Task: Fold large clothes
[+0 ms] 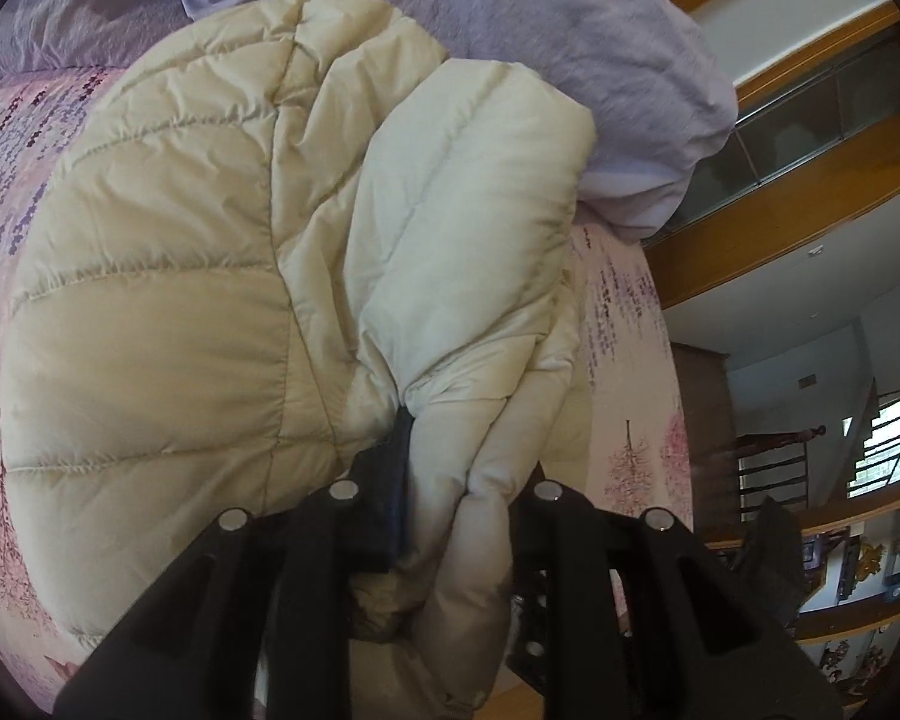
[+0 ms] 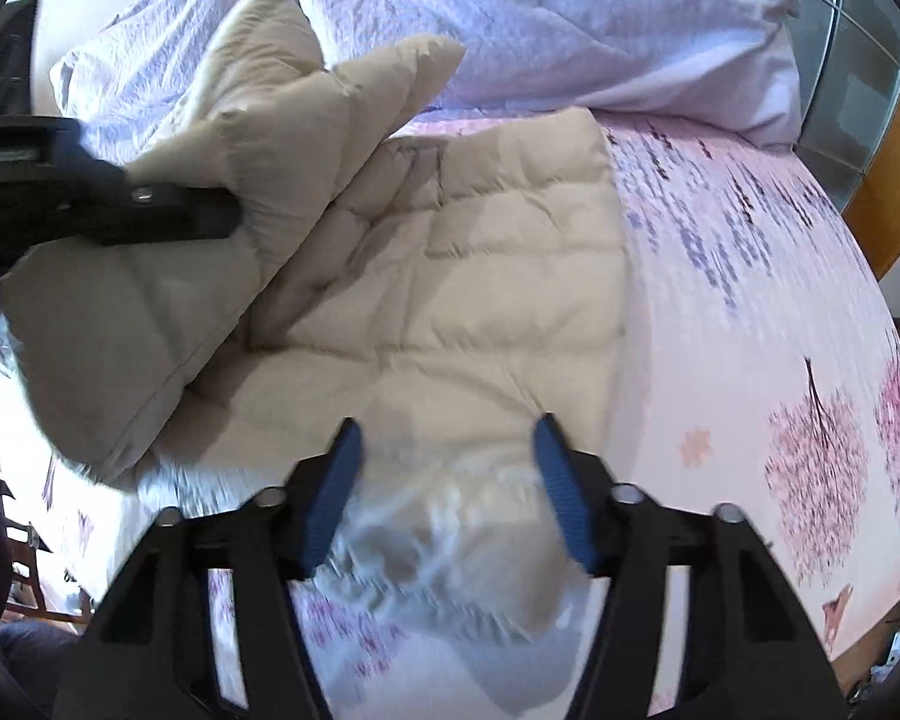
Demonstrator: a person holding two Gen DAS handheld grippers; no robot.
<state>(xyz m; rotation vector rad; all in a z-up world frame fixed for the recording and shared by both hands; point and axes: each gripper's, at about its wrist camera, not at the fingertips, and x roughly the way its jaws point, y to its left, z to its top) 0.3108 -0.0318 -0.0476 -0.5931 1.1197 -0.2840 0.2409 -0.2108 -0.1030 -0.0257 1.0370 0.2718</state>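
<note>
Claws (image 1: 444, 480) (image 2: 444, 480): two; cream jacket (image 2: 450, 276): one.

Cream quilted jacket (image 1: 168, 324) (pink blossom-print bedsheet (image 2: 750, 312), lilac pillows (image 2: 540, 18))

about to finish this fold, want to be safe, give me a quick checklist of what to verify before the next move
1. Left gripper has a firm hold on the jacket: ok, the jaws pinch a bunched fold of it.
2. Lifted flap is clear of the bed: ok, in the right wrist view it hangs above the flat part.
3. Right gripper is free: ok, jaws apart above the jacket's near edge, pads not pressing.
4. Flat part lies smooth: cannot tell, the near edge is blurred.
5. Room on the sheet beside the jacket: ok, that side is bare.
6. Pillow is out of the way: not ok, the jacket's far end lies right against it.
</note>
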